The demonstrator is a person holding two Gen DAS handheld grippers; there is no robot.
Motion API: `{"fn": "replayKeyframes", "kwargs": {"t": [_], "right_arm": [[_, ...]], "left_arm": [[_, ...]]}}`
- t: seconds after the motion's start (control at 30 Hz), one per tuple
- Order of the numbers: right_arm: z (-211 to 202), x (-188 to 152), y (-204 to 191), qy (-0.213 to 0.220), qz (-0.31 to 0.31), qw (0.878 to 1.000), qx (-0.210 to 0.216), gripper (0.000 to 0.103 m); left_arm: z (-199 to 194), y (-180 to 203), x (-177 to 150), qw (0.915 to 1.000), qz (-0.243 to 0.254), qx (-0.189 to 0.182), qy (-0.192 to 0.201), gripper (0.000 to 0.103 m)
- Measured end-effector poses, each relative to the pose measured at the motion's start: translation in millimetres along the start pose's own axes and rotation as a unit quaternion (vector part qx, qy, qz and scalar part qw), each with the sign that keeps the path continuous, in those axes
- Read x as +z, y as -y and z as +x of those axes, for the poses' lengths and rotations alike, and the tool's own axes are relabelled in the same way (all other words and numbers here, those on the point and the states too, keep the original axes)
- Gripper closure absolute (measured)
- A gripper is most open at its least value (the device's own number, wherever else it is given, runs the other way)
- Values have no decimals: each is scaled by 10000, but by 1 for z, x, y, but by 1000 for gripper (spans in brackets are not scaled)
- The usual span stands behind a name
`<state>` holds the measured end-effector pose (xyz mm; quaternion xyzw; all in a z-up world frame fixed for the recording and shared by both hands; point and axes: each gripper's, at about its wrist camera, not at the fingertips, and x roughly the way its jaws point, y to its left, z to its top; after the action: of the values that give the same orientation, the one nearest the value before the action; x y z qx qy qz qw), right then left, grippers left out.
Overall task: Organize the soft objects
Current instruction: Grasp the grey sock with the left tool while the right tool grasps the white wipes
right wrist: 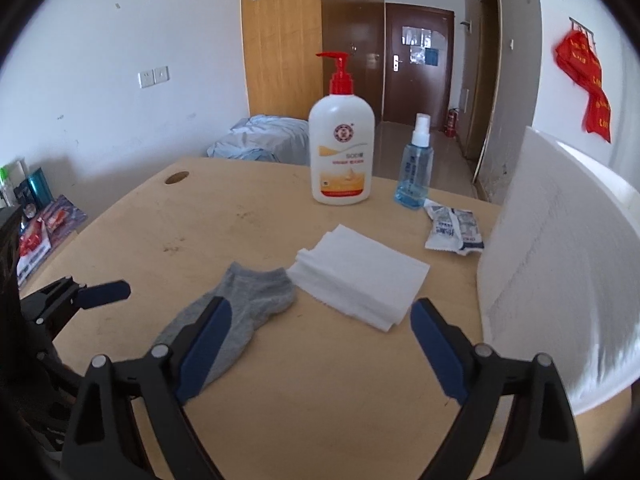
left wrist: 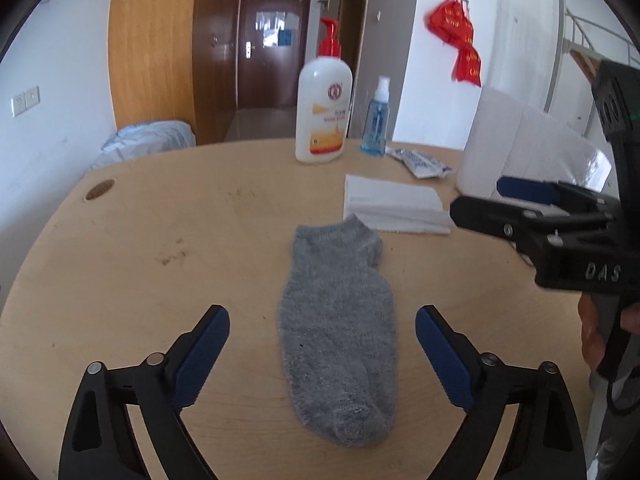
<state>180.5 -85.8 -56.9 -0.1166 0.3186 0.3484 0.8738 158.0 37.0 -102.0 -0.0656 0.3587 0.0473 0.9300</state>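
A grey sock [left wrist: 338, 332] is laid flat and lengthwise on the wooden table [left wrist: 160, 264], toe towards the left wrist camera and cuff away from it, so that its whole length can be reached from either end. The left gripper [left wrist: 322, 354] is held low over the toe half with its jaws spread wide on either side of the sock; nothing is pinched, and the blue pads [left wrist: 202, 354] are kept clear of the fabric, which suggests an approach being lined up rather than a grasp being made. The right gripper [right wrist: 320, 350] is likewise wide open and empty, poised above bare table between the sock and a stack of white tissues [right wrist: 360, 280], the cuff end lying just beside that stack. Both tools appear to be angled down towards the sock, probably so that it can be taken at two points and folded. A pump bottle [right wrist: 342, 152], a spray bottle [right wrist: 414, 168] and a small packet [right wrist: 454, 232] are left at the far edge, well clear of the working area
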Motion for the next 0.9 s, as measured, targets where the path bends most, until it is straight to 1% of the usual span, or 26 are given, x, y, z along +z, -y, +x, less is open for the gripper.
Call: {"fn": "replayKeyframes", "kwargs": {"t": [0.07,0.23,0.3,0.33,0.4,0.47,0.53,0.6,0.67,0.7,0.8,0.83,0.87,0.9], "right_arm": [[7,1,6,-57,6,10000,43,10],[21,-2,13,-191,60,9996,211,10],[24,-2,15,-236,80,9994,259,10],[25,-1,16,-243,78,9993,277,10],[27,2,17,-252,33,9994,253,10],[32,4,18,-299,-4,9992,273,10],[40,4,19,-368,-59,9990,249,10],[48,5,20,-435,-111,9988,206,10],[54,5,22,-490,-89,9985,206,10],[56,5,24,-507,-66,9985,218,10],[63,4,28,-597,-39,9980,218,10],[65,3,28,-622,-37,9978,220,10],[66,3,28,-638,-45,9977,224,10],[68,4,29,-659,-55,9976,225,10]], "left_arm": [[5,1,-1,9999,43,3,-103,14],[16,3,0,9993,12,7,-378,16],[21,4,-1,9987,28,20,-518,19],[25,4,-1,9981,11,26,-608,22],[29,3,-2,9974,-29,35,-712,22],[30,4,-2,9972,-13,117,-734,25],[31,7,-1,9969,44,183,-758,26],[32,9,0,9966,97,255,-773,29],[31,11,0,9968,142,249,-746,40],[31,11,0,9969,149,257,-735,42],[30,10,-1,9970,145,283,-707,55],[29,10,-1,9971,164,266,-693,65],[28,11,-1,9972,197,248,-684,70],[28,11,-1,9973,205,211,-676,78]]}}
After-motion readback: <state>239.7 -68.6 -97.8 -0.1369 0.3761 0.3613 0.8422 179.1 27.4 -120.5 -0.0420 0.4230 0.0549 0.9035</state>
